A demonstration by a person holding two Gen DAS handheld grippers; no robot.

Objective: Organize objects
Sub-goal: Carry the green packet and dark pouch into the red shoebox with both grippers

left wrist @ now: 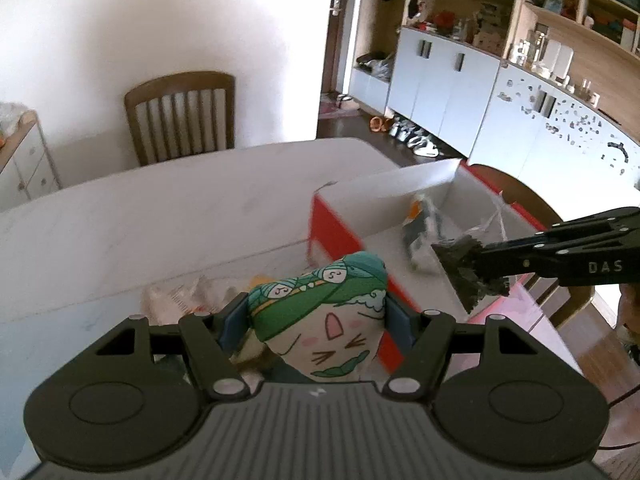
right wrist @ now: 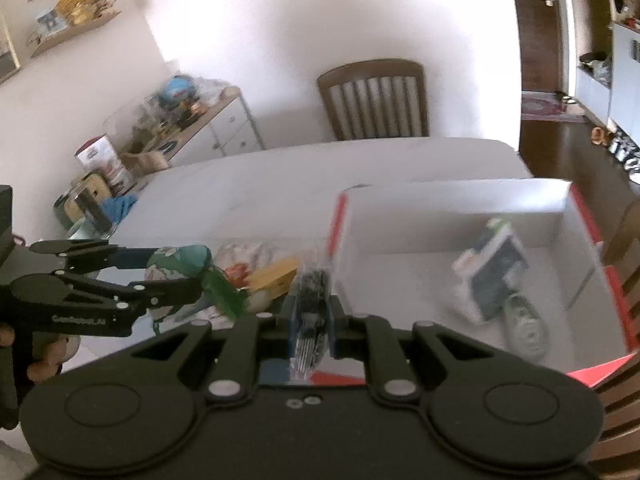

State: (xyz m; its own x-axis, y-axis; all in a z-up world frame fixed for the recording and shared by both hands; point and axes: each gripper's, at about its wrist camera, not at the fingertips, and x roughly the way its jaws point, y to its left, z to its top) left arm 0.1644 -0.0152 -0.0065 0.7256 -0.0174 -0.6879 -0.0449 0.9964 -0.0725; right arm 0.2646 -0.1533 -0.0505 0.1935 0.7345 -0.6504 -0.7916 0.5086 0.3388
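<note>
Left wrist view, left hand-held gripper [left wrist: 316, 320] clamping cartoon pouch [left wrist: 328, 320], red box [left wrist: 340, 232] beyond

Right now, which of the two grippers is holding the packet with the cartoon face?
The left gripper, clamped on the green-and-white cartoon-face packet. The right gripper instead pinches a thin, dark packet.

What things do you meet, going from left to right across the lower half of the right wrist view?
Left gripper holding a cartoon snack bag → yellow packet → right gripper clamped on a dark packet → white packet lying inside the red-and-white box.
</note>
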